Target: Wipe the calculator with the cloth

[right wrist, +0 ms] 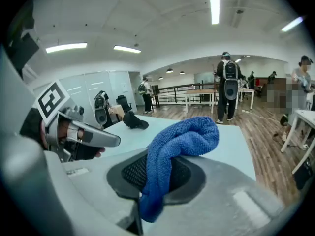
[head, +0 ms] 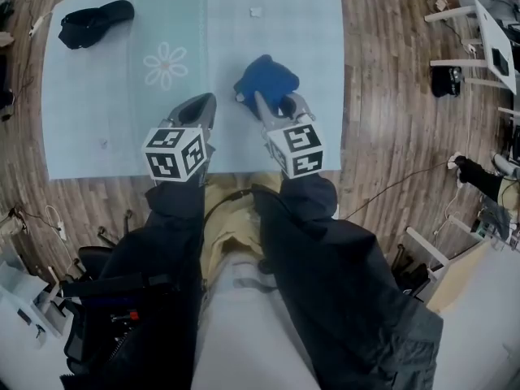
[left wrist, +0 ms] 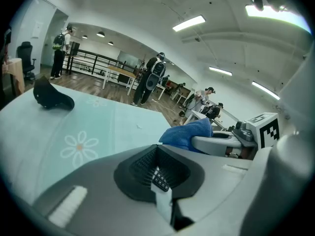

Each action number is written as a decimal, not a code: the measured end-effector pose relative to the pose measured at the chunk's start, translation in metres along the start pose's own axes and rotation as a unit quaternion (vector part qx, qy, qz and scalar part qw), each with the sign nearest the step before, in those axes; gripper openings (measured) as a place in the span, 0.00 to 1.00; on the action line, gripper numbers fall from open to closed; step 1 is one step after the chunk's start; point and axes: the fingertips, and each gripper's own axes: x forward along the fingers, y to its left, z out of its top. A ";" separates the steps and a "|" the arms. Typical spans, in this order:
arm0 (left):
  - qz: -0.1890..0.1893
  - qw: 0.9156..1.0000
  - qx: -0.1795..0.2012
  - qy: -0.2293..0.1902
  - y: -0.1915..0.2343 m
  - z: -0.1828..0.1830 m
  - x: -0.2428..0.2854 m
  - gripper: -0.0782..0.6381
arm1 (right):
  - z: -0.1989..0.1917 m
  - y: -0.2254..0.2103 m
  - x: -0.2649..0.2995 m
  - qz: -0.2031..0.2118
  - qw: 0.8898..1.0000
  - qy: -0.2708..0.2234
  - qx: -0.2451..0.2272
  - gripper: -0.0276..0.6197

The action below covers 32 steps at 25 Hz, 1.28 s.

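A slim white calculator with dark keys [left wrist: 160,182] sits gripped in the left tongs [left wrist: 157,173], seen nearly edge-on in the left gripper view. Its long axis seems to run along the tongs, from the camera end out towards the tips, with a patch of keys showing at the far end. The left tongs are clenched narrowly on it. The head view does not show the calculator, only the left tongs [head: 195,108] held over the near part of the desk.

Just to the right of them, the right tongs [right wrist: 157,176] are clamped on a bright blue fluffy cloth [right wrist: 182,146]. The cloth bunches up above the tips and a tail of it hangs down between them. In the head view the right tongs [head: 278,102] lie close beside the left, and the cloth [head: 266,80] sits just beyond their tips.

There is one calculator, one cloth and two tongs.

The desk is covered with a pale blue tablecloth [head: 114,96] printed with white daisies. Far beyond the left tongs, near the desk's far left corner, lies one soft black object [head: 93,21], well apart. A small white scrap [head: 255,11] lies far beyond the cloth.
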 end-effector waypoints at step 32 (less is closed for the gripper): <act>-0.068 0.951 0.200 -0.228 -0.184 0.132 -0.097 0.11 | 0.154 0.006 -0.214 -0.140 0.950 -0.275 -0.046 0.14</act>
